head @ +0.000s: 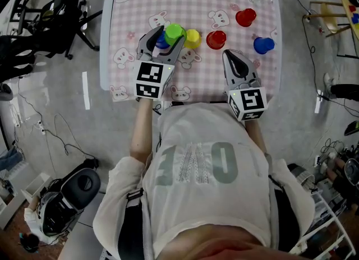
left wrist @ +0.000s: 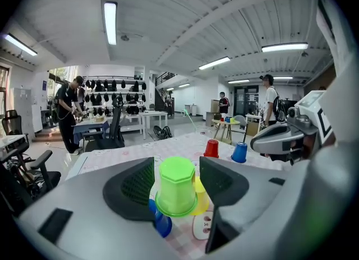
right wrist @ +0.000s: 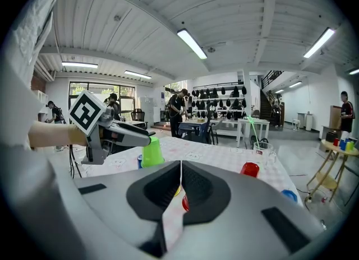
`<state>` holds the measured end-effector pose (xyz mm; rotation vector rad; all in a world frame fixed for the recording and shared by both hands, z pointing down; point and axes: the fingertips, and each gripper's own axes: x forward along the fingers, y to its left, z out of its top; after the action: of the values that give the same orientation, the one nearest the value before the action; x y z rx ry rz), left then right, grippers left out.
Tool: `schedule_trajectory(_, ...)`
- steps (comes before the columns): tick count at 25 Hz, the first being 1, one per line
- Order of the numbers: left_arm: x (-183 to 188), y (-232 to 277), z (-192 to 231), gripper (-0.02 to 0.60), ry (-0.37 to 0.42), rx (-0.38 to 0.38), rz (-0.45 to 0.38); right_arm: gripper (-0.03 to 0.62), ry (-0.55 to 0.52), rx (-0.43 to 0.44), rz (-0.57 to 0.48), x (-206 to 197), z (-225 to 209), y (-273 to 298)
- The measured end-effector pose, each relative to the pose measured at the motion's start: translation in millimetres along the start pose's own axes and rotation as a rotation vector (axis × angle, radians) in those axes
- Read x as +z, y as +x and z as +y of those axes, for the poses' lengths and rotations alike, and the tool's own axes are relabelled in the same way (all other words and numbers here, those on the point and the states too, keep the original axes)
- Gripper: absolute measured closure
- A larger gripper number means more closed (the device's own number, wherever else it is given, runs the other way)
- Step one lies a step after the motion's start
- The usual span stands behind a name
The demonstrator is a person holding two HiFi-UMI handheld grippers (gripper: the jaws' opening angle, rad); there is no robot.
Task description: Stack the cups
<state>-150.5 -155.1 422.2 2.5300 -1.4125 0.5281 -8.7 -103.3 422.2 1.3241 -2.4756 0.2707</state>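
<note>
green cup (left wrist: 177, 185) stands upside down between the jaws of the left gripper (head: 167, 38), at the near left of the pink checked bench (head: 207, 73). the jaws are spread wide to either side of it; a slim gap shows at the right pad, where yellow peeks through, and the left pad sits right against the cup's side, though i cannot tell if it truly touches. a small blue cup (head: 161, 41) lies just under and to the left of the green one, partly covered by it; whether the green one rests on it is unclear. a yellow cup (head: 192, 38) stands just beside the green one on its right, and a red cup (head: 216, 40) comes next along the same row. farther back on the right is a second red cup (head: 245, 17), and nearer the right edge a second blue cup (head: 263, 45), both apart from the rest. the right gripper (right wrist: 180, 168) is over the near right of the bench with its jaws pressed together and nothing between them, pointing toward the row of cups.
</note>
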Motion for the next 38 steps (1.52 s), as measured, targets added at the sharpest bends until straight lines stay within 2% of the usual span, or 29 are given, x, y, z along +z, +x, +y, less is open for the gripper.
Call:
schedule_trajectory(3, 17.7, -6.3, -1.3, 0.343, 0.031, 0.022, -0.042, 0.565, 0.000, 0.002, -0.002, 0.5, 0.1, 0.0)
schedule_trajectory(7, 53.1, -23.0, -19.6, 0.339, 0.059, 0.041, -0.142, 0.565, 0.001, -0.007, -0.010, 1.8, -3.3, -4.6)
schedule_trajectory(12, 87.0, -22.8, -66.8, 0.339, 0.034, -0.030, -0.250, 0.565, 0.011, -0.040, -0.018, 1.7, -16.8, -18.4)
schedule_trajectory(20, 101.8, 27.7, -147.2, 0.339, 0.090, -0.209, -0.248, 0.565, 0.039, -0.129, -0.014, -9.0, -55.4, -47.5)
schedule_trajectory(25, 104.2, 76.8, -196.1, 0.339, 0.107, -0.306, -0.217, 0.565, 0.069, -0.194, -0.004, -26.4, -92.3, -71.6)
schedule_trajectory(30, 84.6, 130.0, -252.2, 0.339, 0.132, -0.382, -0.113, 0.565, 0.112, -0.258, 0.027, -47.2, -139.6, -99.8)
schedule_trajectory(38, 34.2, 186.8, -289.8, 0.339, 0.137, -0.382, 0.043, 0.565, 0.159, -0.309, 0.058, -78.4, -188.6, -119.2)
